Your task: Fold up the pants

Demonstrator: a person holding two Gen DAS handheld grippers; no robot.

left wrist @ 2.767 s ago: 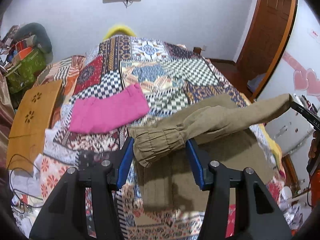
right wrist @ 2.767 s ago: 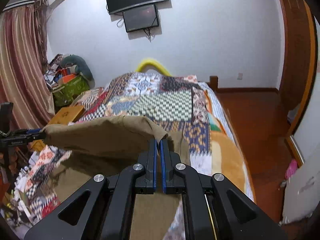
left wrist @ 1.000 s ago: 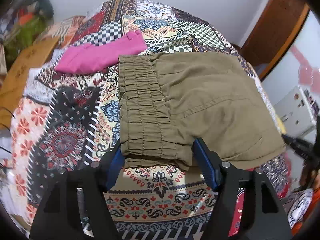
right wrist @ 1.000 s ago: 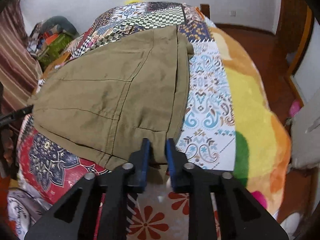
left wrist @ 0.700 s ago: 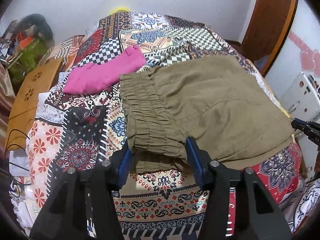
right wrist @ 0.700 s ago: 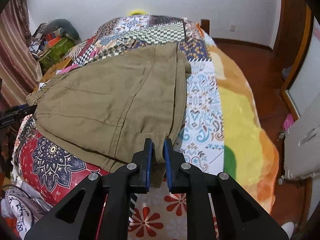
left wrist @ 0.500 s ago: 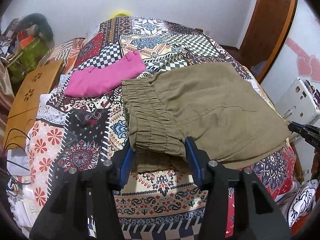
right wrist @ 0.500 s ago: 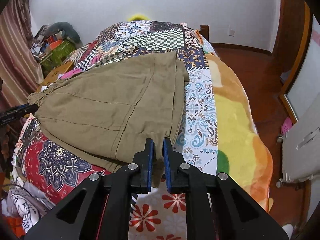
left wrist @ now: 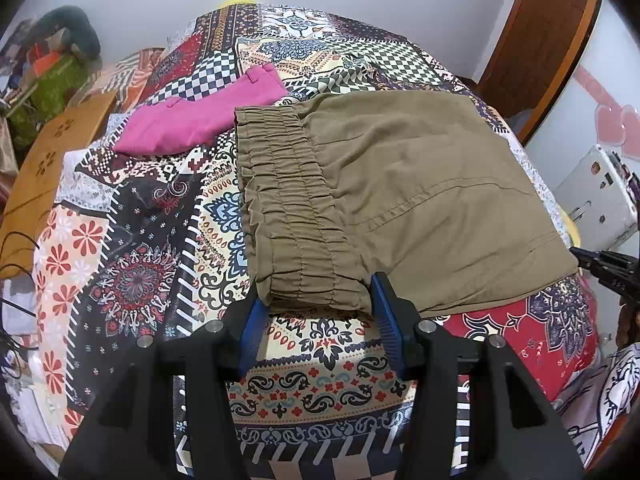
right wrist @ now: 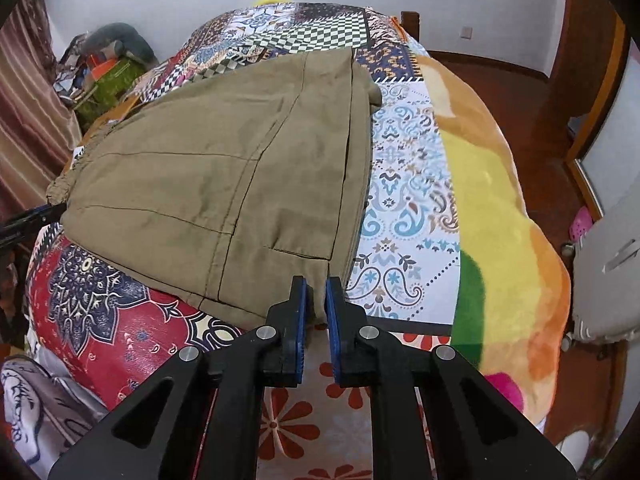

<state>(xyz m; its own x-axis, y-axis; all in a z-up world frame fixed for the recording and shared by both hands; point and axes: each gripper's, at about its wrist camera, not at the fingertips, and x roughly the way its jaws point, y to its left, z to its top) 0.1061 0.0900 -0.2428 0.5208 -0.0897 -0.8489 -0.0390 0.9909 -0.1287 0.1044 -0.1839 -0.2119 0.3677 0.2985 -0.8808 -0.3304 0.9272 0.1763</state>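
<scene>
Olive pants (left wrist: 420,200) lie folded flat on the patchwork bed (left wrist: 132,240). Their gathered elastic waistband (left wrist: 288,208) runs toward me in the left wrist view. My left gripper (left wrist: 316,312) is shut on the waistband's near corner, the bunched cloth filling the gap between its blue pads. In the right wrist view the pants (right wrist: 224,168) spread away from my right gripper (right wrist: 316,292), which is shut on the near hem corner. Each gripper shows at the edge of the other's view: right gripper (left wrist: 600,268), left gripper (right wrist: 28,220).
A folded pink garment (left wrist: 208,120) lies on the bed beyond the waistband. A wooden board (left wrist: 48,160) and piled clutter (left wrist: 60,64) stand to the left of the bed. A white appliance (left wrist: 596,196) and a wooden door (left wrist: 540,40) are to the right.
The pants, earlier held up stretched between both grippers, now lie folded on the bed. The left jaws have narrowed onto the waistband corner. The right gripper stays clamped on the hem.
</scene>
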